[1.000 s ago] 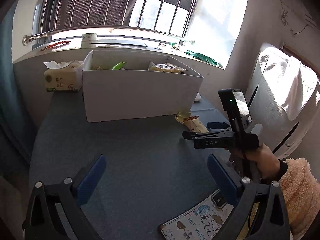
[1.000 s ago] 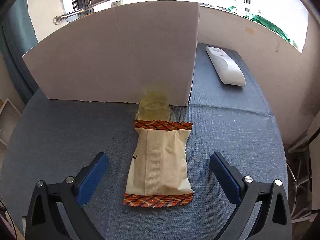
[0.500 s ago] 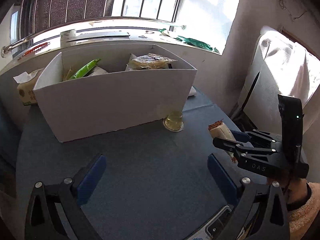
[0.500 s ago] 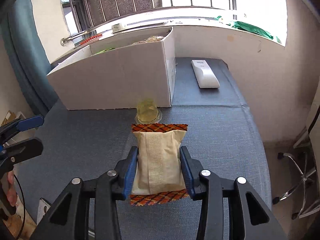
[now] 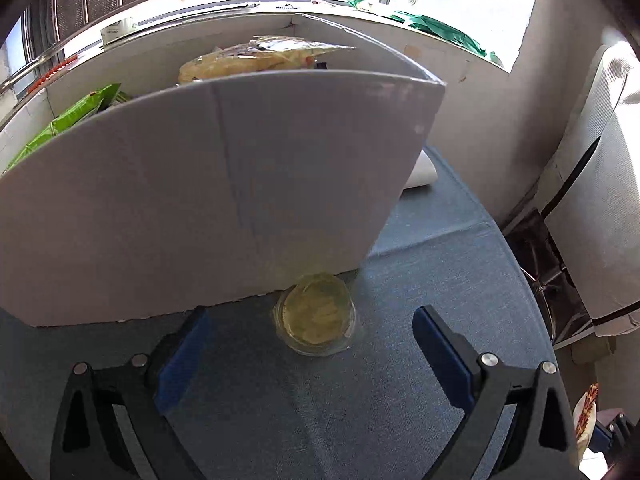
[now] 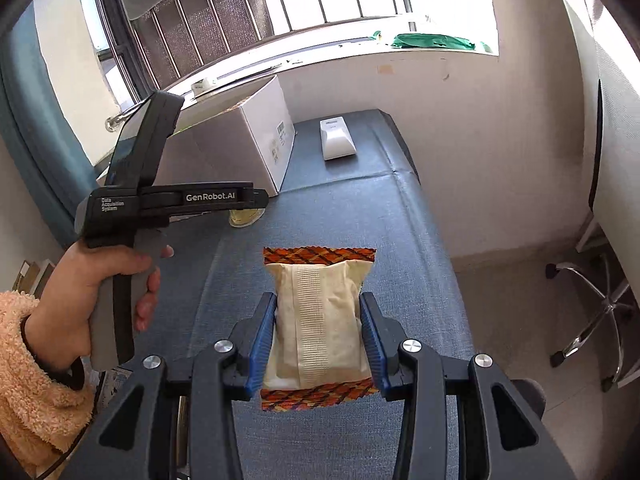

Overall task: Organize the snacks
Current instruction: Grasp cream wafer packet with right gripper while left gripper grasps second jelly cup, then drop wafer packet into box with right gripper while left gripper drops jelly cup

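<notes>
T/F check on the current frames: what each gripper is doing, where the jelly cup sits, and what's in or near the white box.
1. The right gripper is shut on the snack packet. True.
2. The left gripper holds the jelly cup. False: its jaws are open, the cup sits on the table between them.
3. The jelly cup stands against the front wall of the white box. True.
4. The white box has no snacks in it. False: a green packet and a clear bag show inside.
5. A white remote lies on the table right of the box. True.
</notes>
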A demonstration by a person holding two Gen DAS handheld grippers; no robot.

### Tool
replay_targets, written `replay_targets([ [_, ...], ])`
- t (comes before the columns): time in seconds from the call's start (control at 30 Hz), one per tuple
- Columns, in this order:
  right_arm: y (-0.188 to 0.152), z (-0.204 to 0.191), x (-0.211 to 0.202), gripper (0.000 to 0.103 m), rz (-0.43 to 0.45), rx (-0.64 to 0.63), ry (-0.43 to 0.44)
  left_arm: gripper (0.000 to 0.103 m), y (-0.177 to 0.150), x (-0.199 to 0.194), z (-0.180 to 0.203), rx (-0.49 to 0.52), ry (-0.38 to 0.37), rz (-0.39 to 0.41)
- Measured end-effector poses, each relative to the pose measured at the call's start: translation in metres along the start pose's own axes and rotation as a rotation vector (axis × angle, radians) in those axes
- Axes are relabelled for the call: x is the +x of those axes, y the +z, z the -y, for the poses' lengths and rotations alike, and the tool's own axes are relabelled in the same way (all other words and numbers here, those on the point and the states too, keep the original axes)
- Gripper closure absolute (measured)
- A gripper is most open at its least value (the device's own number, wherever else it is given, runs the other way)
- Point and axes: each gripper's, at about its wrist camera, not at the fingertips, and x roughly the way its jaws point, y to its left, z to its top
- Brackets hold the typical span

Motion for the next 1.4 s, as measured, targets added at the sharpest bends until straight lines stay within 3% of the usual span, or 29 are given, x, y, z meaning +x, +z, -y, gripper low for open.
replay_targets([
  [0.03, 0.0, 0.001, 0.0, 0.058, 0.004, 0.004, 0.008, 0.022, -0.001, 0.005, 0.001, 0.001, -0.005, -0.015],
  [0.07, 0.0, 0.001, 0.0, 0.058, 0.003, 0.003, 0.013, 0.023, -0.001, 0.006, 0.003, 0.012, 0.011, -0.002],
  [0.1, 0.0, -0.001, 0.001, 0.058, 0.004, -0.001, 0.014, 0.046, -0.001, 0.005, 0.007, 0.037, -0.001, 0.005],
  [0.13, 0.0, -0.002, 0.001, 0.058, 0.005, -0.006, 0.018, 0.062, -0.002, 0.001, 0.008, 0.051, 0.007, 0.017],
  [0.17, -0.002, -0.001, -0.001, 0.058, 0.004, -0.01, 0.026, 0.063, -0.001, -0.001, 0.006, 0.046, -0.031, 0.016],
  [0.23, -0.003, -0.002, 0.002, 0.058, 0.003, -0.011, 0.035, 0.064, -0.004, -0.007, 0.0, 0.034, -0.096, 0.002],
  [0.53, 0.002, -0.011, 0.01, 0.058, 0.005, 0.005, 0.095, 0.064, -0.028, -0.098, -0.04, 0.058, -0.241, 0.17],
  [0.67, 0.013, -0.027, 0.014, 0.058, 0.014, -0.026, 0.135, 0.064, -0.042, -0.15, -0.076, 0.014, -0.267, 0.285],
  [0.87, 0.066, -0.059, 0.021, 0.058, 0.065, -0.085, 0.201, 0.064, -0.026, -0.206, -0.124, -0.004, -0.207, 0.426],
  [1.0, 0.117, -0.093, 0.031, 0.058, 0.076, -0.15, 0.211, 0.064, 0.011, -0.211, -0.151, -0.035, -0.218, 0.466],
  [1.1, 0.162, -0.112, 0.046, 0.058, 0.094, -0.163, 0.246, 0.064, 0.047, -0.198, -0.154, 0.018, -0.152, 0.48],
  [1.2, 0.207, -0.123, 0.074, 0.058, 0.084, -0.124, 0.27, 0.064, 0.08, -0.178, -0.158, 0.034, -0.17, 0.446],
  [1.4, 0.263, -0.126, 0.127, 0.057, 0.014, -0.032, 0.253, 0.063, 0.119, -0.136, -0.161, 0.049, -0.101, 0.366],
])
